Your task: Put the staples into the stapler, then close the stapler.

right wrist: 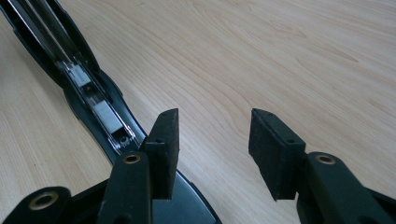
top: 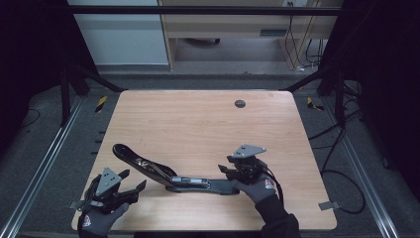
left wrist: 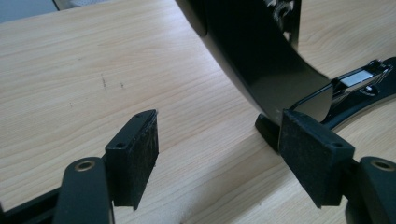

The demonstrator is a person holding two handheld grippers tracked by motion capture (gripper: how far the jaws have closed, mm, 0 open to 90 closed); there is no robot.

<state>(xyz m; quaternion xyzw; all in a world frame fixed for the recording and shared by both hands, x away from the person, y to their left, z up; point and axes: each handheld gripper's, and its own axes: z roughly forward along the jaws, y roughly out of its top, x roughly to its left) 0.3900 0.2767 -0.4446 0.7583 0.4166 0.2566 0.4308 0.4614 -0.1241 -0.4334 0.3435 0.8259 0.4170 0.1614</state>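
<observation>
1. One black stapler is lying swung fully open near the tabletop's front edge, roughly centred between the front corners; its base is stretching along that edge toward the right, and its top arm is angling back and left.
2. Two grippers are working here. The right gripper is sitting at the right-hand end of the base, jaws standing apart; in the right gripper view one pad is hovering over the base end while the other is hanging over bare wood, so nothing is being squeezed.
3. The left gripper is waiting near the front left corner, jaws spread too. In the left gripper view the right-hand pad is sitting just beside the hinge end of the raised top arm, with only bare wood in the gap; I cannot tell whether that pad is touching.
4. Key relation: the long axis is running left-right along the front edge, bent at the hinge. The top arm is lying ahead and to the right of the left fingers; the base is running off leftward from the right fingers. The right hand is looking nearer to its part.
5. Count: one stapler, two grippers, two gloved hands, one dark round plug near the tabletop's far edge, well apart from the work.
</observation>
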